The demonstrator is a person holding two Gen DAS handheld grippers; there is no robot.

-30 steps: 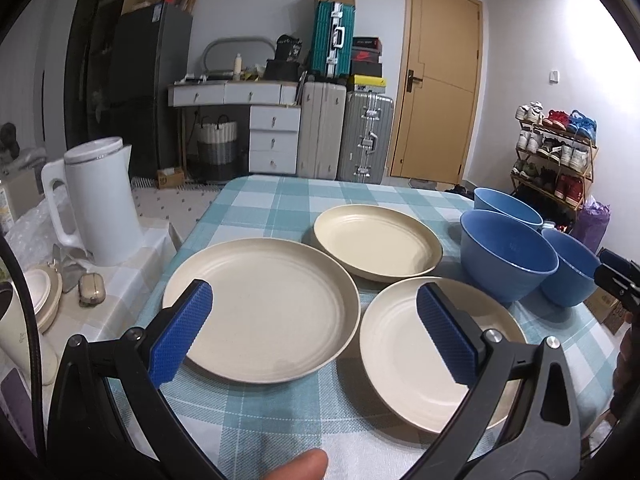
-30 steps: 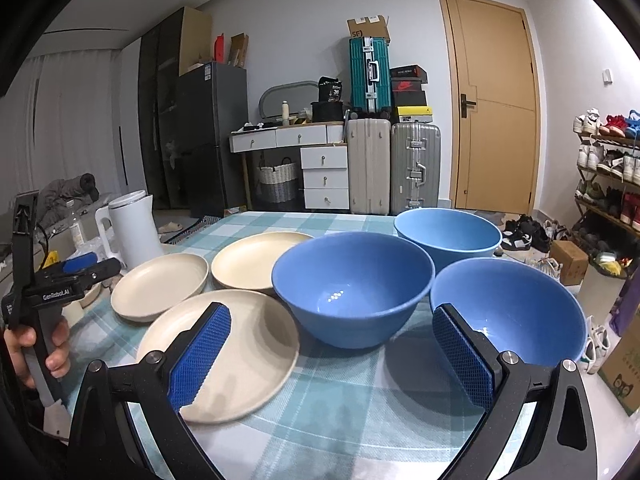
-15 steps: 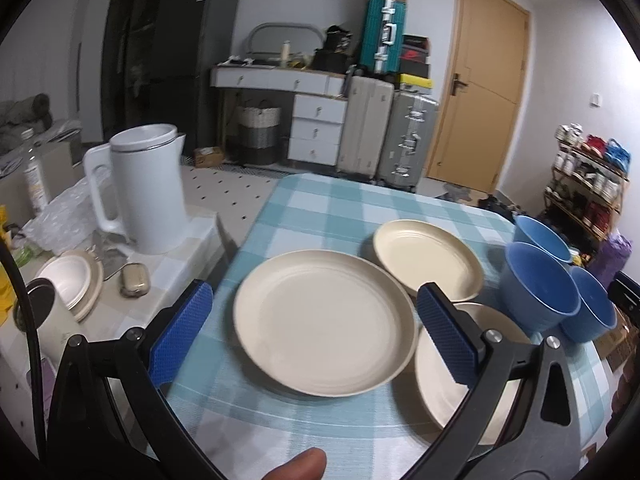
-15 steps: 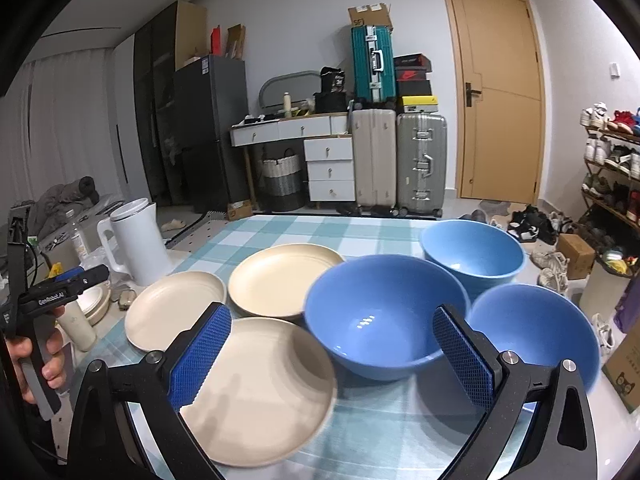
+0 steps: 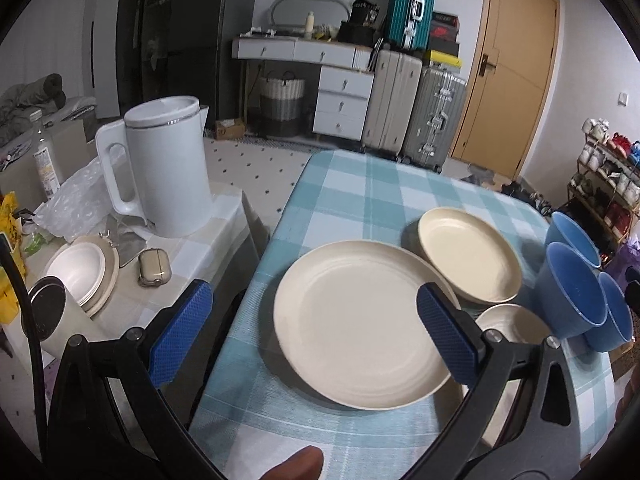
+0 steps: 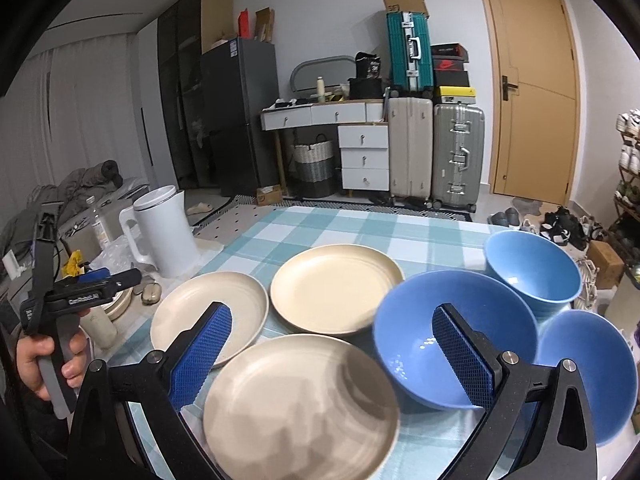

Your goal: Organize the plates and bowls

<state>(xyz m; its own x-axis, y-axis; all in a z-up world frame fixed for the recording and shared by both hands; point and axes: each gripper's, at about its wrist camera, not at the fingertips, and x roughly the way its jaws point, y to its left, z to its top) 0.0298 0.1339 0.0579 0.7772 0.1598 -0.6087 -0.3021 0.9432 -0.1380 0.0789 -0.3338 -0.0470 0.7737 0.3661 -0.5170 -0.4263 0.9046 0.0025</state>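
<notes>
Three cream plates lie on the checked tablecloth: a left one, a far one and a near one. Three blue bowls stand to their right: a middle one, a far one and a near-right one. My left gripper is open and empty, above the table's left edge beside the left plate. My right gripper is open and empty, above the near plate and the middle bowl.
A white kettle stands on a side table left of the dining table, with small bowls, an earbud case and a cup. Suitcases, drawers, a door and a shoe rack stand behind.
My left gripper has swung left, toward the table's left edge and the kettle. My right gripper has shifted left and lower over the near plate. Both stay open.
</notes>
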